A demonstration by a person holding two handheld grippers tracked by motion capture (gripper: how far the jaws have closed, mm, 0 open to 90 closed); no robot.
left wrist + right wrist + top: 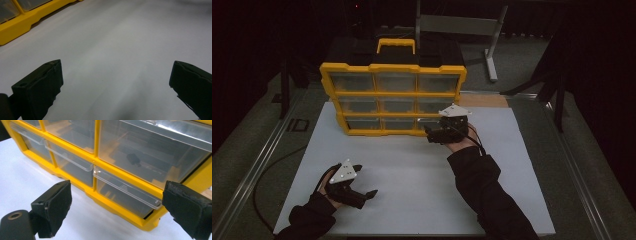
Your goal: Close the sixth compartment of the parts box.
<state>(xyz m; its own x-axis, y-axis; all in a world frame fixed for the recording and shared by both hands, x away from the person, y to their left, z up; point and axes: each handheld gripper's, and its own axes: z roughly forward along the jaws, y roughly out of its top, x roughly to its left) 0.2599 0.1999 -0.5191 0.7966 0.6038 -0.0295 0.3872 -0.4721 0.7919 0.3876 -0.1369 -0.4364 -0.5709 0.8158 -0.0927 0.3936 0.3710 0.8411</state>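
Yellow organizer (pixel 393 95) with 9 clear drawers: right hand-held gripper (pixel 116 202) is wide open, empty, at the bottom-right drawer (pixel 126 195). I'd pinch its lip squarely. Left hand-held gripper (pixel 362 192) rests open, empty, on the table (pixel 412 170).

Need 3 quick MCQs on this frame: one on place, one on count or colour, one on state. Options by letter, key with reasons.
1. The right hand-held gripper is:
A. at the drawer cabinet's bottom-right drawer
B. on the cabinet's handle
C. at the white board's near edge

2. How many drawers does the yellow drawer cabinet have on its front?
A. four
B. six
C. nine

3. The left hand-held gripper is:
A. shut on a drawer
B. open, holding nothing
C. shut on a cable

Key: 1 A, its jaws flank the bottom-right drawer in the right gripper view. 2 C, the high view shows three rows of three. 3 B, its jaws stand wide apart over the bare white board.
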